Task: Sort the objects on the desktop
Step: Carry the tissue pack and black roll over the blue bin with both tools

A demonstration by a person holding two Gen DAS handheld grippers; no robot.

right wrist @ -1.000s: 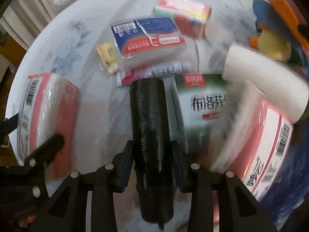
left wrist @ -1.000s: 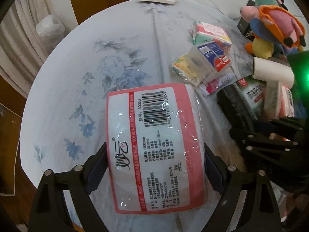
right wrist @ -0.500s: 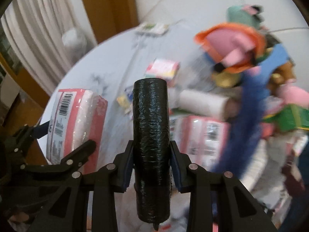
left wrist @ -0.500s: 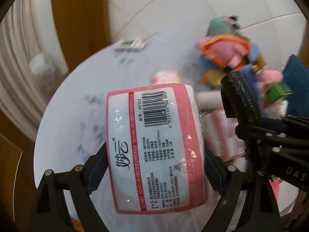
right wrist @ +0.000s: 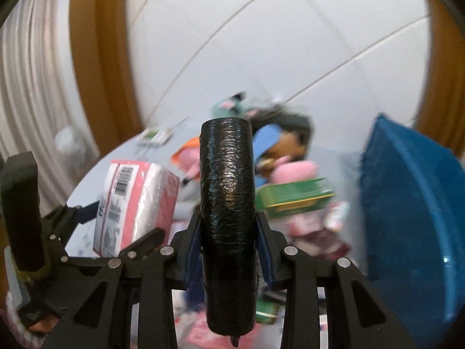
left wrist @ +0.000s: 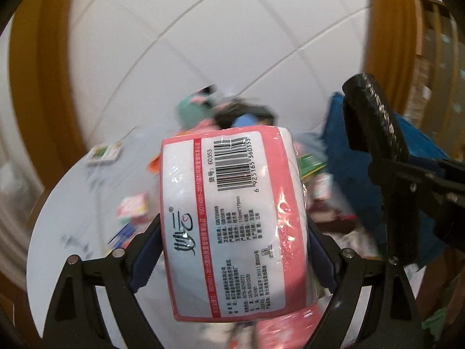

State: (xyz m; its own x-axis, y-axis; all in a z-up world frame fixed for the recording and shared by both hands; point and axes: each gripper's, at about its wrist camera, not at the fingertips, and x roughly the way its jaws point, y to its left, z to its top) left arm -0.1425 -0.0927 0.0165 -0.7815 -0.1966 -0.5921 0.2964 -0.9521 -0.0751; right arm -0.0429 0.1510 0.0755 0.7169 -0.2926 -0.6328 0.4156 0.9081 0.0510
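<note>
Both grippers loaded, held above the cluttered table.

Left gripper clamped wide on a pink-and-white tissue pack, barcode end toward twelve o'clock, label side up, filling the middle of the left view; same pack seen at nine o'clock in the right view, off the tabletop. Right gripper clamped narrow on a black roll, standing on end between the blue pads, one end toward twelve o'clock. Same roll at two o'clock in the left view. Below and beyond, blurred: round white table, heap of soft toys near centre, green box at three o'clock of the roll, blue bin at far three o'clock.
</note>
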